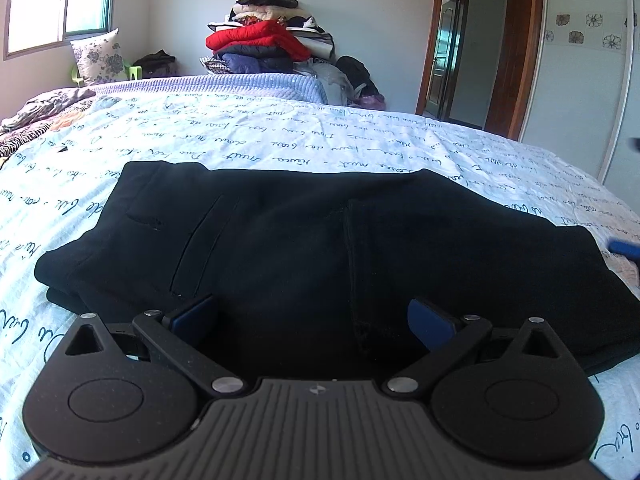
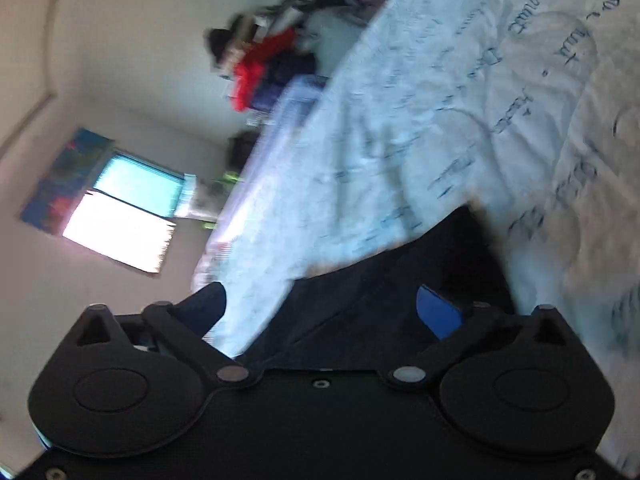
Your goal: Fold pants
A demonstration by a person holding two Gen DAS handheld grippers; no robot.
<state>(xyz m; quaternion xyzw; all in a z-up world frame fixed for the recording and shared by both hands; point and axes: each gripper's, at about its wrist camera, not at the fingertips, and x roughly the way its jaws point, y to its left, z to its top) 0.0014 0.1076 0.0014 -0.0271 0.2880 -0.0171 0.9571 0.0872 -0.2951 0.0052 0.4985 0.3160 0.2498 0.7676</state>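
Black pants (image 1: 312,240) lie folded in a flat stack on the bed's script-printed sheet (image 1: 280,140). My left gripper (image 1: 312,320) is open, its blue pads (image 1: 430,324) spread wide over the near edge of the pants, holding nothing. In the right wrist view, tilted and blurred, my right gripper (image 2: 320,308) is open, with a corner of the pants (image 2: 400,280) between and beyond its fingers. A blue tip of the right gripper shows at the right edge of the left wrist view (image 1: 624,250).
A pile of clothes with a red jacket (image 1: 264,40) stands beyond the bed's far edge. A floral pillow (image 1: 100,56) sits by the window. Crumpled bedding (image 1: 44,112) lies far left. An open doorway (image 1: 452,56) is at the right.
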